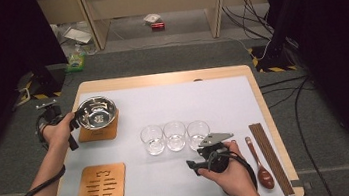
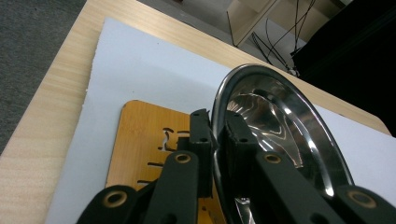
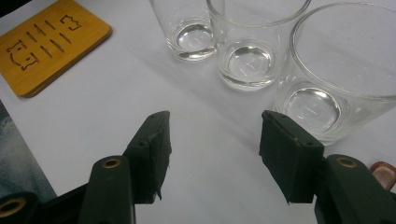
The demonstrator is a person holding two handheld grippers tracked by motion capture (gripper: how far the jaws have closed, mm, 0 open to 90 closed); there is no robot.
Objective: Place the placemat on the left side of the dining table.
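Note:
A shiny steel bowl (image 1: 96, 112) hangs tilted just above a wooden coaster (image 1: 98, 133) at the table's left. My left gripper (image 1: 78, 121) is shut on the bowl's near-left rim. In the left gripper view one jaw lies inside the bowl (image 2: 280, 121) and one outside, with the gripper (image 2: 219, 135) over the coaster (image 2: 144, 140). My right gripper (image 1: 203, 154) stands open just in front of three empty glasses (image 1: 175, 135). Its view shows nothing between the jaws of the gripper (image 3: 215, 140), and the nearest glass (image 3: 336, 70) is just ahead on the right.
A second wooden coaster (image 1: 101, 186) lies at the front left of the white mat (image 1: 188, 101). A wooden spoon (image 1: 261, 168) and chopsticks (image 1: 270, 156) lie along the right edge. Bare mat stretches behind the glasses.

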